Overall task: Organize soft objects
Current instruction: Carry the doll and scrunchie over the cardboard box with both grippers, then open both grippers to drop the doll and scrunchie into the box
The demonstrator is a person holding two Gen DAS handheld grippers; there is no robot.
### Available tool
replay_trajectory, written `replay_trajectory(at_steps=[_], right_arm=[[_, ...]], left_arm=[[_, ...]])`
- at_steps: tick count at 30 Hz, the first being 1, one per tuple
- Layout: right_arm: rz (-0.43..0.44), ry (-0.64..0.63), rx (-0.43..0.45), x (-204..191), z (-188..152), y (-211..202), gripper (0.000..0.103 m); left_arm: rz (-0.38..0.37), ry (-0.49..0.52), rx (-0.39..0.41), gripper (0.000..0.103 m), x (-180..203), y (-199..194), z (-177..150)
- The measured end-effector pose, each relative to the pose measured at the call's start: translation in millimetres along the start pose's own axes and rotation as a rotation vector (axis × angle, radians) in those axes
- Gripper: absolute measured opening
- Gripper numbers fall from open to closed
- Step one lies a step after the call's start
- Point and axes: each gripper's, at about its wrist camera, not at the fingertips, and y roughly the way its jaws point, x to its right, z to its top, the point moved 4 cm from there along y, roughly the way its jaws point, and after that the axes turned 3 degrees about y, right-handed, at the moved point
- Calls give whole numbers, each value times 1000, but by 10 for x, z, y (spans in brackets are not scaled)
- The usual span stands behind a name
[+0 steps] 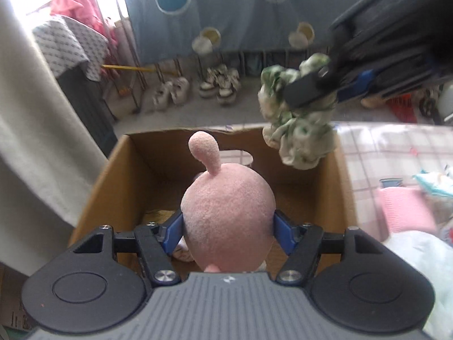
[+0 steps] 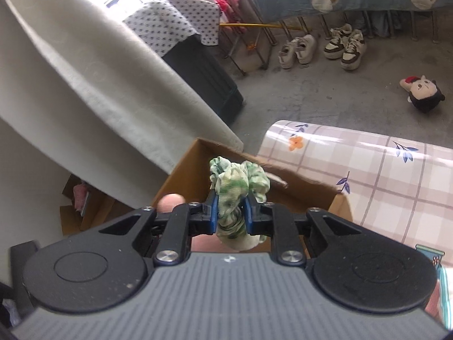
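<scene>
The pink plush toy (image 1: pixel 226 215) and green scrunchie (image 2: pixel 237 192), each clamped in its own jaws, hang over the cardboard box (image 1: pixel 113 170), seemingly ready for dropping in

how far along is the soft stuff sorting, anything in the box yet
Done: little shows inside the cardboard box; something lies at its bottom, too hidden to name. In hand: the left tongs grip a pink plush toy over the box, and the right tongs pinch a green-and-white scrunchie above its rim. Left: releasing both, then the pink knit item on the table and the doll on the floor.
</scene>
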Motion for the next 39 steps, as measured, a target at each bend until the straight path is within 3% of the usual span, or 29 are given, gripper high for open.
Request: replay_trajectory(at_steps=[6, 11, 18, 20, 25, 39], right_arm=[[4, 31, 21, 376, 112, 75, 17], [23, 56, 19, 564, 141, 81, 17], [52, 73, -5, 564, 137, 112, 17], [54, 70, -13, 522, 114, 125, 17], [42, 61, -19, 448, 73, 118, 17], [-64, 49, -93, 417, -47, 422, 22]], left_arm=[[-4, 47, -70, 69, 121, 455, 107], [-27, -5, -107, 74, 106, 674, 130], [-74, -89, -115, 76, -51, 693, 187], [-80, -109, -105, 83, -114, 675, 196], [-102, -129, -89, 85, -225, 594, 218], [24, -172, -134, 85, -401, 486, 182]])
